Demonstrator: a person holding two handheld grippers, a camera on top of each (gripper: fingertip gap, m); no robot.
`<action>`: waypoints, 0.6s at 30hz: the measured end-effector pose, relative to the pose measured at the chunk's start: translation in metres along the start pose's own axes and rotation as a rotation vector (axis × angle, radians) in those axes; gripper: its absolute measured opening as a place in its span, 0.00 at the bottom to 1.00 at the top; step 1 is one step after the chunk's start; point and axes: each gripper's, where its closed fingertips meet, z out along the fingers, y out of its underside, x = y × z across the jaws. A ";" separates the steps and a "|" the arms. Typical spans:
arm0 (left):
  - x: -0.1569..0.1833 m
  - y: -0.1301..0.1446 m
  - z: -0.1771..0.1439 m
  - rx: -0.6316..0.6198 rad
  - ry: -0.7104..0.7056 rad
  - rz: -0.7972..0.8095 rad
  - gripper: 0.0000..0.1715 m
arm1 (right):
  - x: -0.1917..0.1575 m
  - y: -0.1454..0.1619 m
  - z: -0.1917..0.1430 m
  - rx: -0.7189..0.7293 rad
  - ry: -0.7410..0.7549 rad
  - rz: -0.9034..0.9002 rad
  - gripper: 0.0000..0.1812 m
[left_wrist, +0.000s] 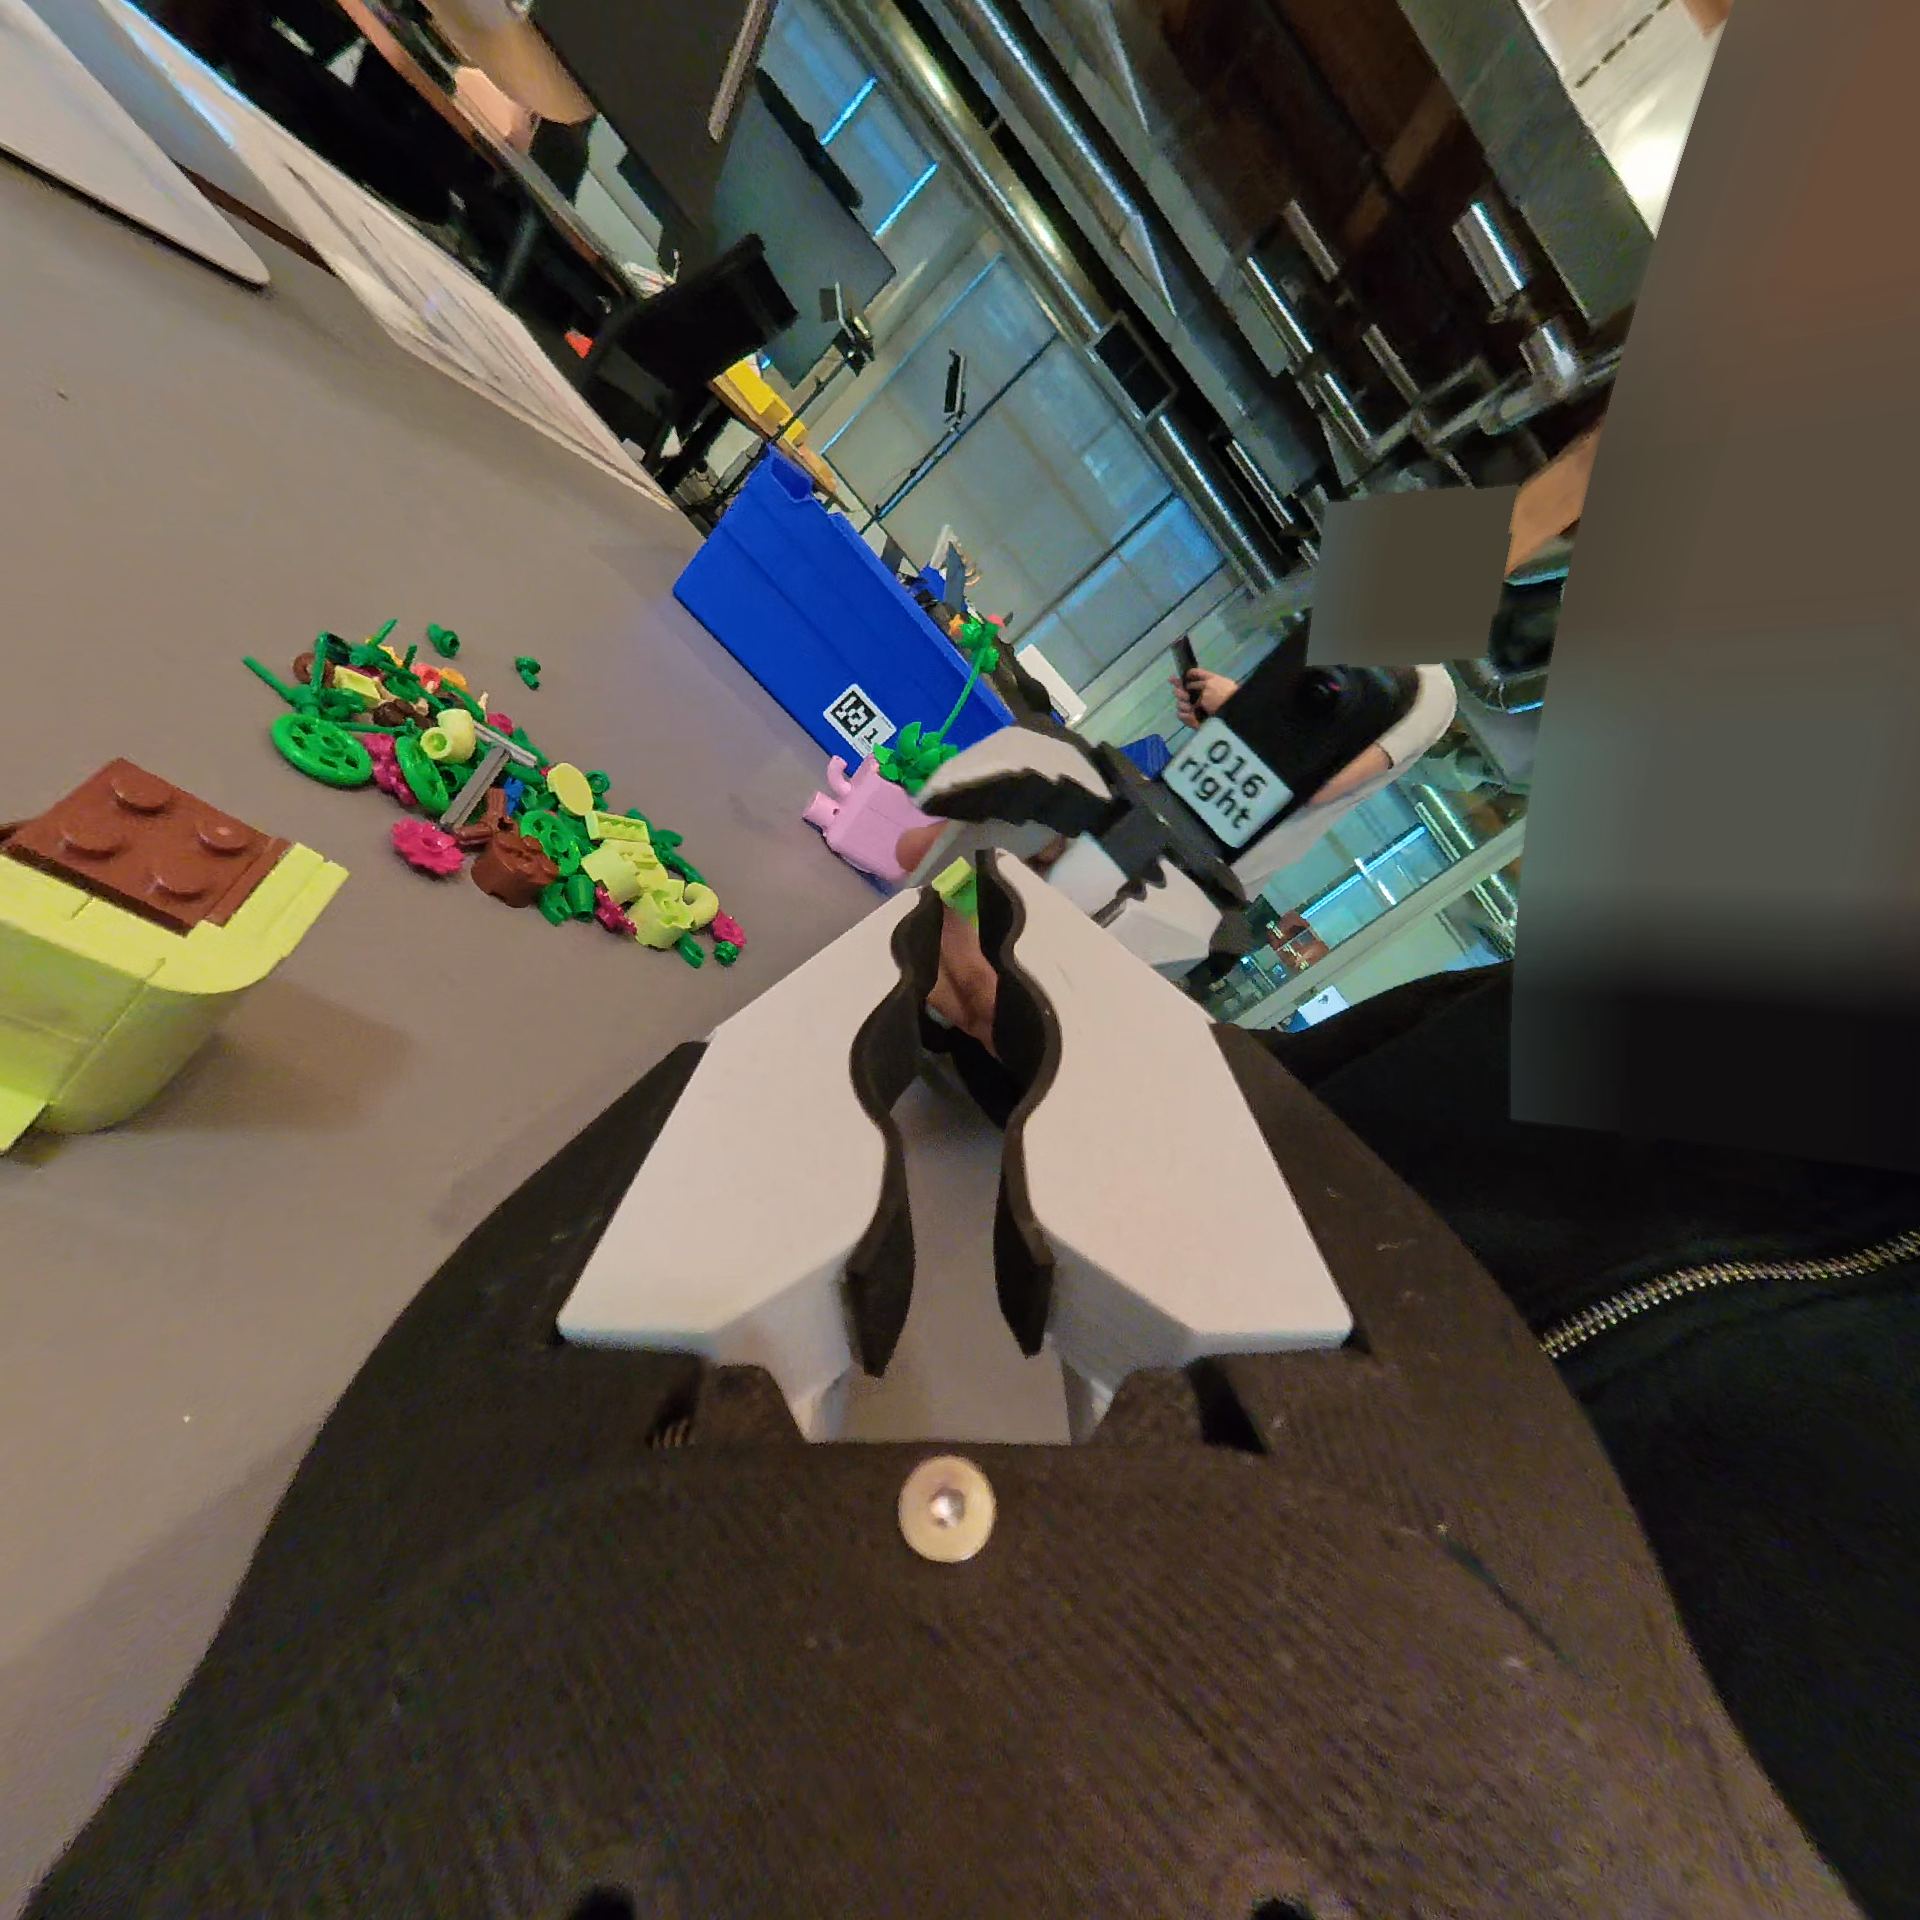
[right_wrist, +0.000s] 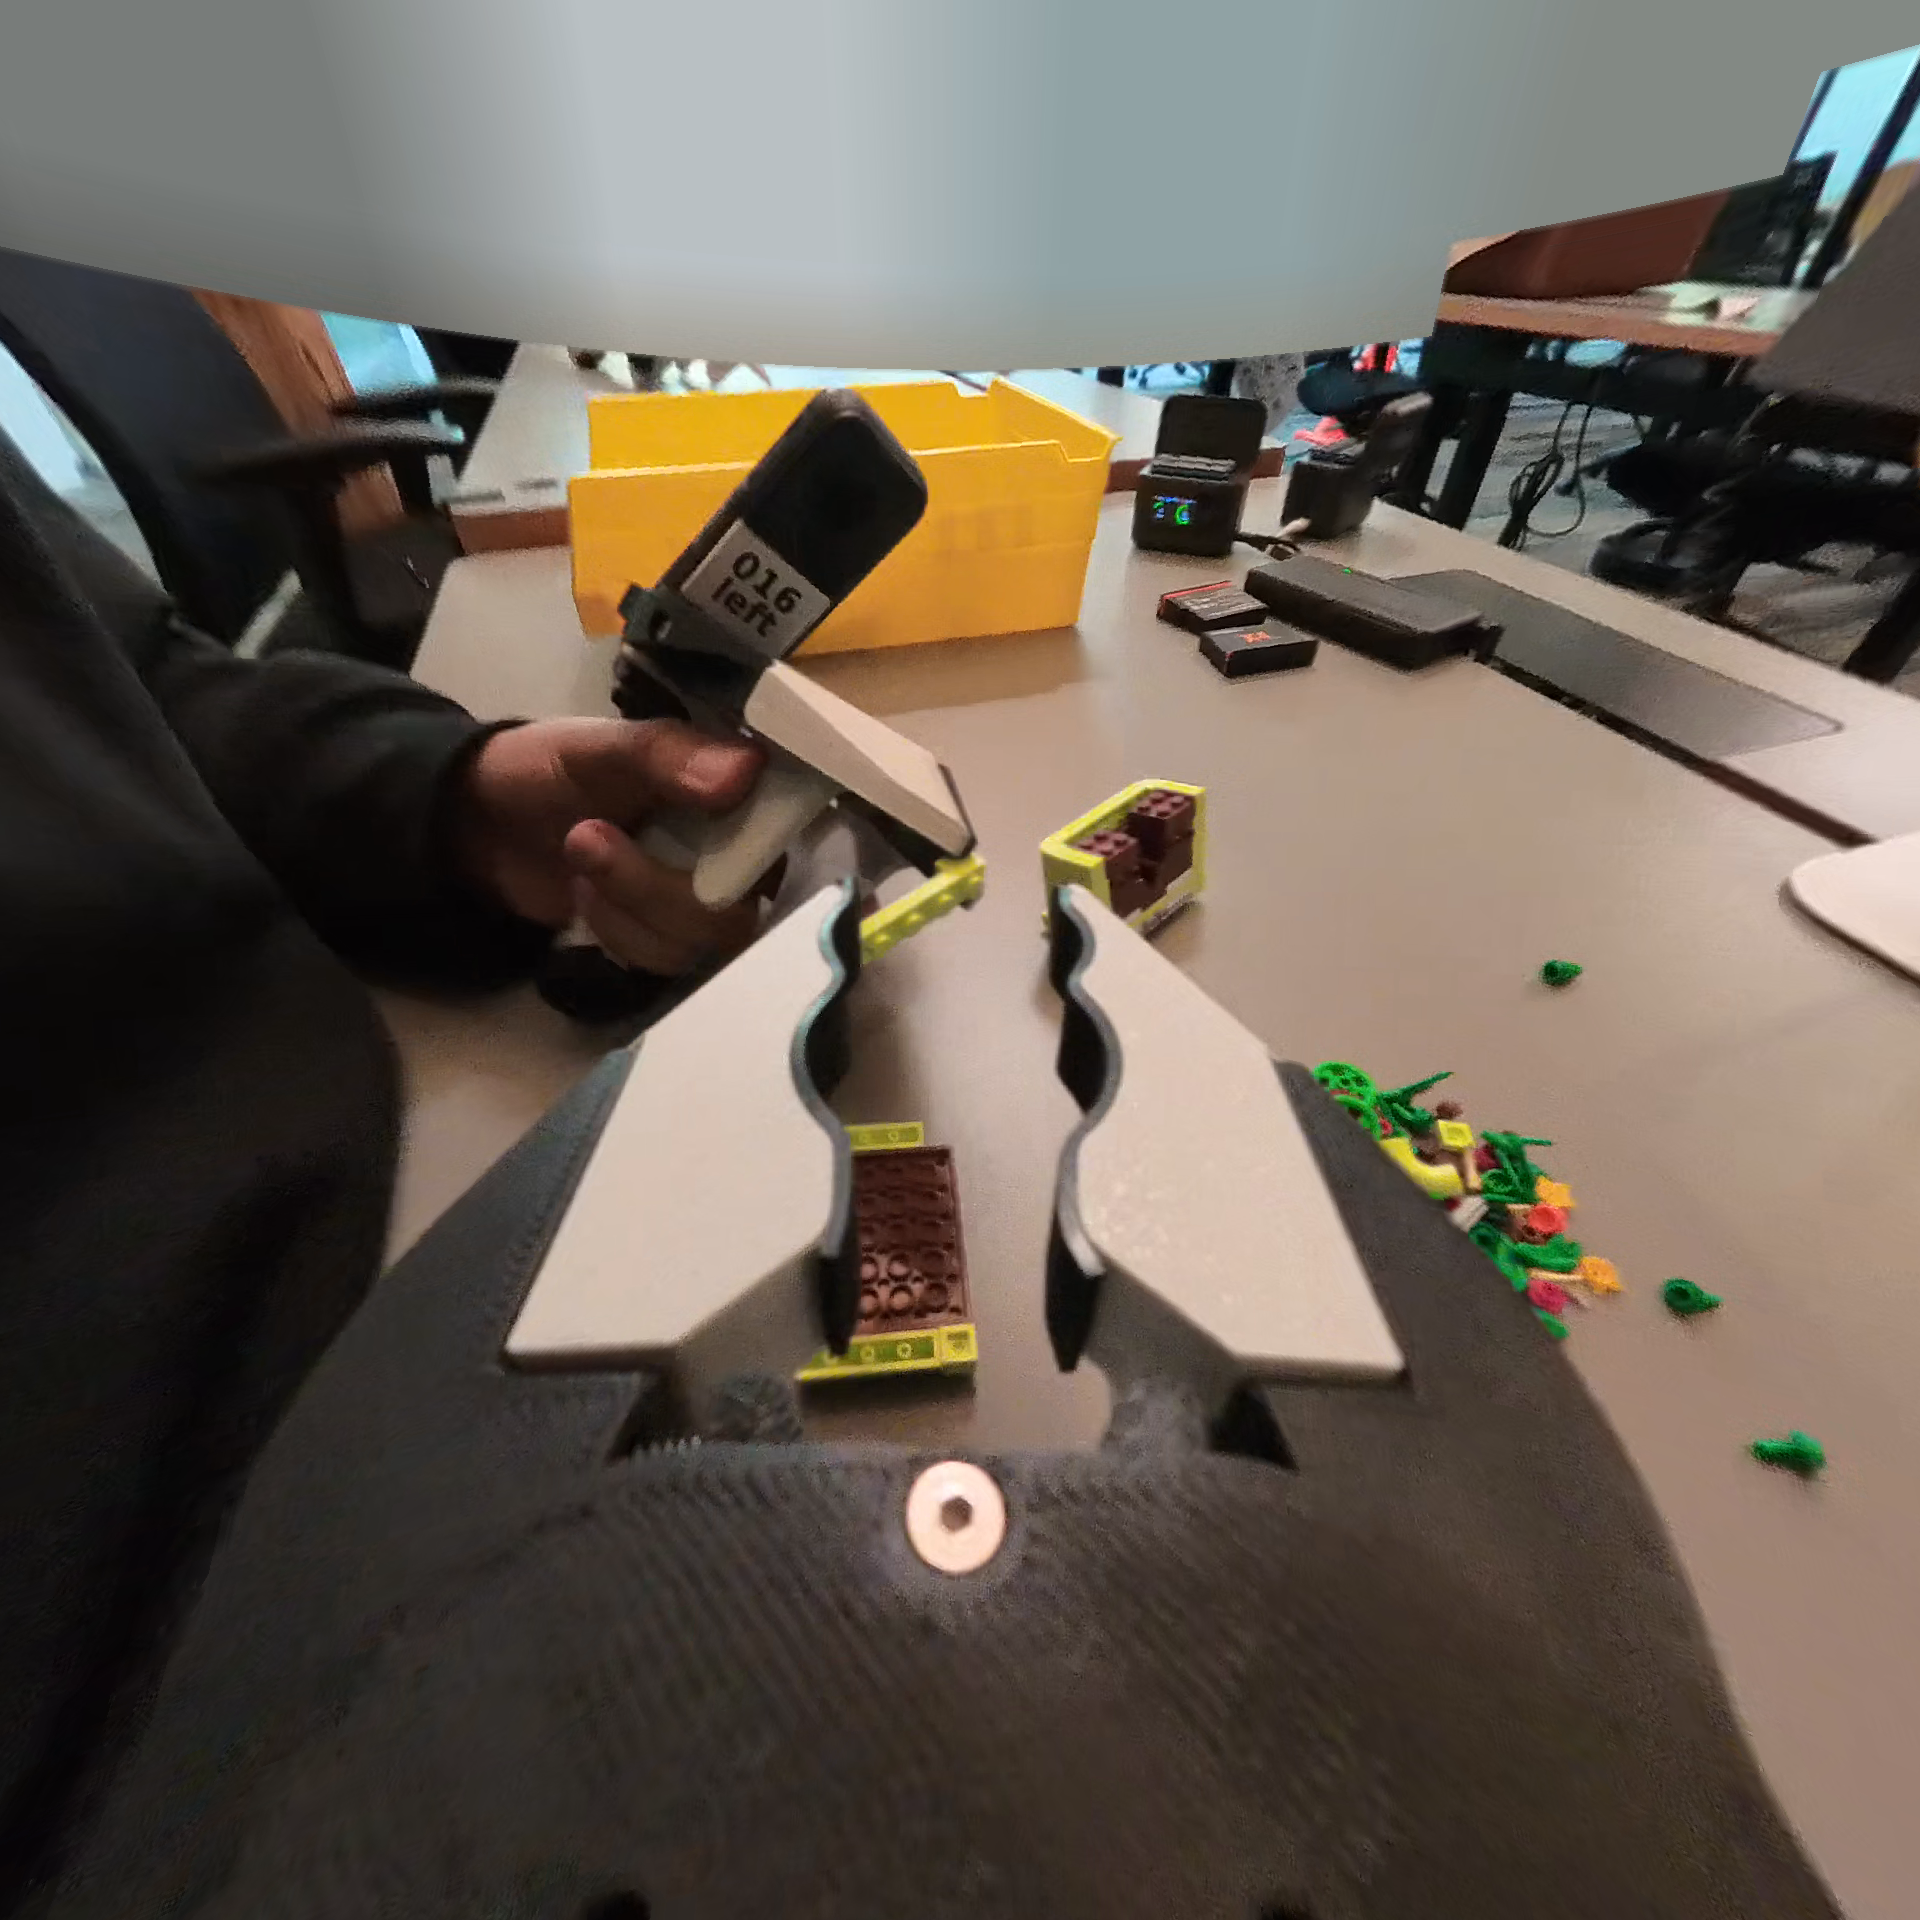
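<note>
My left gripper (left_wrist: 961, 878) is shut on a long lime-green brick (left_wrist: 954, 889), held above the grey table. In the right wrist view the left gripper (right_wrist: 951, 852) pinches one end of that lime brick (right_wrist: 920, 914). My right gripper (right_wrist: 956, 920) is open and empty, its jaws wide apart just in front of the lime brick. A flat brown plate with lime edges (right_wrist: 906, 1242) lies on the table below it. A lime box with brown bricks inside (right_wrist: 1132, 852) stands just beyond; it also shows in the left wrist view (left_wrist: 135, 935). The right gripper's finger (left_wrist: 1013, 774) faces mine.
A pile of small green, pink and brown pieces (left_wrist: 499, 800) (right_wrist: 1475, 1174) lies on the table, with a few strays. A pink piece (left_wrist: 868, 826), a blue bin (left_wrist: 831, 623), a yellow bin (right_wrist: 831, 520) and black devices (right_wrist: 1351, 613) stand farther back. A person's hand (right_wrist: 613, 821) holds the left gripper. The grippers are tip to tip, or close to it.
</note>
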 end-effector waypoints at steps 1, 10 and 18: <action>0.000 0.001 0.001 -0.001 -0.007 0.000 0.02 | -0.003 0.001 0.001 -0.014 0.004 -0.027 0.17; -0.007 0.004 0.007 -0.011 -0.081 0.062 0.02 | 0.003 0.013 0.000 -0.056 -0.095 0.285 0.02; 0.005 -0.005 0.006 0.027 -0.084 0.233 0.10 | 0.021 0.009 -0.010 0.113 -0.334 0.967 0.01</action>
